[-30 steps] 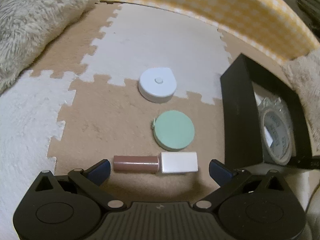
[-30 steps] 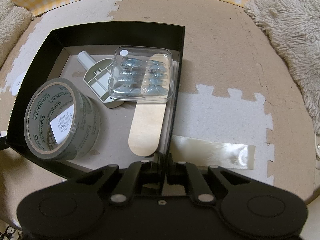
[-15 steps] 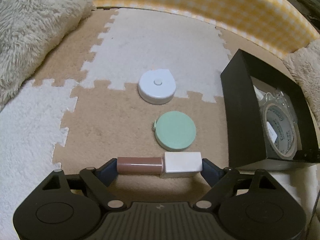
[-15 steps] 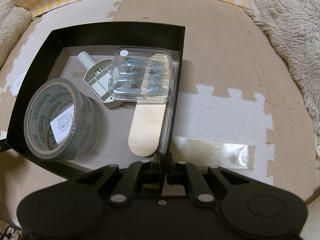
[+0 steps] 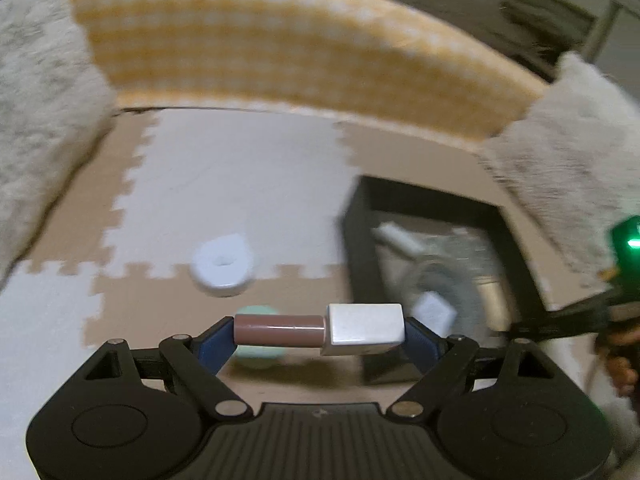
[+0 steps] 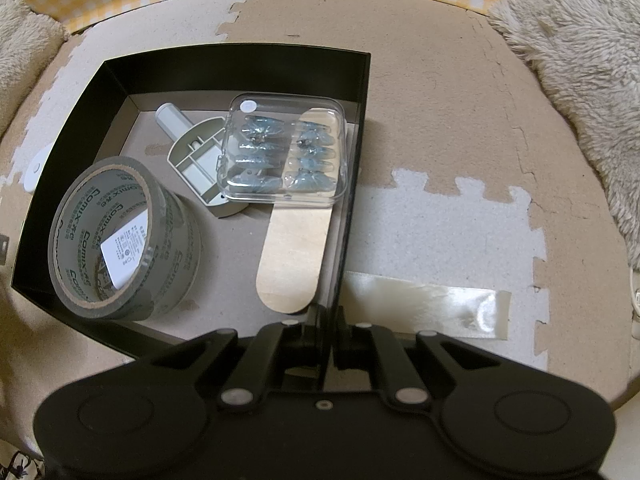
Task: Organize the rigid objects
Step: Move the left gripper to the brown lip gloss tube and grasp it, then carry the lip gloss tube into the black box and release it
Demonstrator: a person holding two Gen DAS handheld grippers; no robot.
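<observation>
A small bottle (image 5: 318,330) with a brown cylindrical body and a white rectangular cap lies crosswise between the blue pads (image 5: 212,346) of the left gripper (image 5: 319,340), clamped end to end and lifted above the brown and white foam mat (image 5: 240,184). Beneath it on the mat sit a pale green round case (image 5: 256,354), mostly hidden, and farther off a white round case (image 5: 223,264). To the right stands an open black box (image 6: 240,68) on the mat. It holds a roll of clear tape (image 6: 120,236) near its left wall, a grey plastic piece (image 6: 196,160), a clear case (image 6: 284,152) and a flat wooden stick (image 6: 292,256). The right gripper (image 6: 328,320) pinches the box's right wall near its front corner, fingers narrowed onto it.
</observation>
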